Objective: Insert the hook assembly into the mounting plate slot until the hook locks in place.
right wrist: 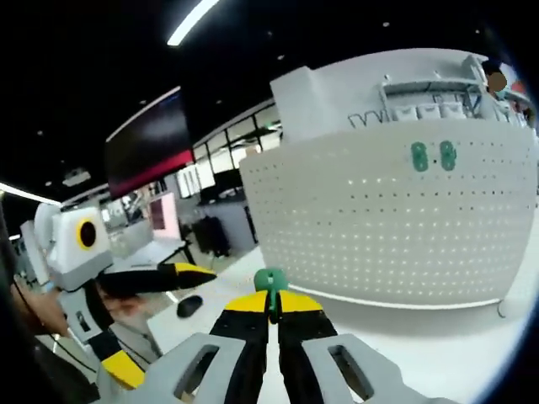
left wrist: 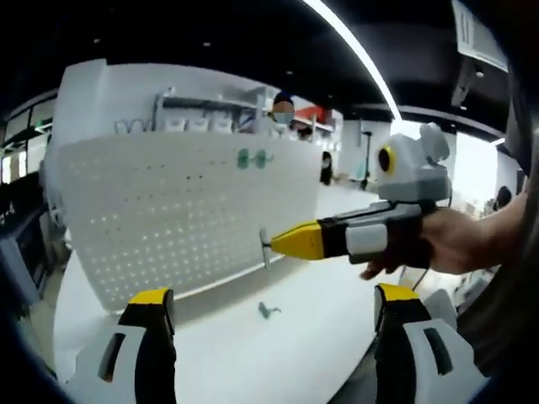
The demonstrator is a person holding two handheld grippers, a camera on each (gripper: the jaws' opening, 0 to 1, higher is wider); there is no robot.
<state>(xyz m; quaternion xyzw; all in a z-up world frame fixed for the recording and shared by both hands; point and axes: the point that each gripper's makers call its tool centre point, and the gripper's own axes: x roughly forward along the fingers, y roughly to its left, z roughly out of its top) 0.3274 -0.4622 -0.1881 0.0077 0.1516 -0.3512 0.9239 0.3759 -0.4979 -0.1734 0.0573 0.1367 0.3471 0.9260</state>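
A white pegboard mounting plate [left wrist: 168,210] [right wrist: 396,219] stands upright on the white table. Two green pieces [left wrist: 253,158] [right wrist: 434,156] sit high on its face. My right gripper [right wrist: 271,305] is shut on a green-headed hook assembly [right wrist: 269,282]. In the left gripper view the right gripper [left wrist: 282,244] comes in from the right, held by a hand, with the hook's thin end [left wrist: 265,246] close to the plate's right part. Whether it touches the plate I cannot tell. My left gripper [left wrist: 274,299] [right wrist: 160,320] is open and holds nothing.
A loose green hook [left wrist: 268,310] lies on the table [left wrist: 253,362] in front of the plate. A dark rounded object [right wrist: 189,305] lies on the table toward the left gripper. Shelving and people stand behind the plate.
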